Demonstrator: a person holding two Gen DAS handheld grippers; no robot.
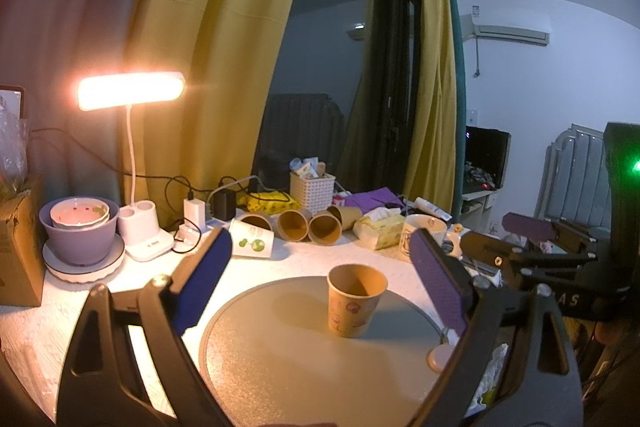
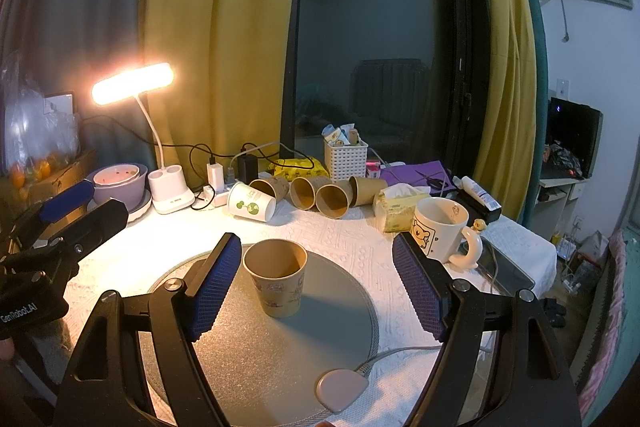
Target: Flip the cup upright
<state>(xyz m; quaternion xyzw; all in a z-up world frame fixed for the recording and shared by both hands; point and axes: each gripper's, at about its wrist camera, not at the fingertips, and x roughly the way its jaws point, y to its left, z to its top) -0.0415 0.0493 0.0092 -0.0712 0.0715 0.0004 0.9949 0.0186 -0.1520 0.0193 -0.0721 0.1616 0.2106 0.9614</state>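
A brown paper cup with a printed pattern stands upright, mouth up, on the round grey mat. It also shows in the right wrist view on the same mat. My left gripper is open and empty, its blue pads wide apart, the cup ahead between them. My right gripper is open and empty, its left pad close beside the cup without touching. The right gripper shows at the right edge of the left wrist view, the left gripper at the left edge of the right wrist view.
Several brown paper cups and a white cup with green print lie on their sides at the back. A white mug, tissue pack, white basket, lit desk lamp, purple bowls and cables surround the mat.
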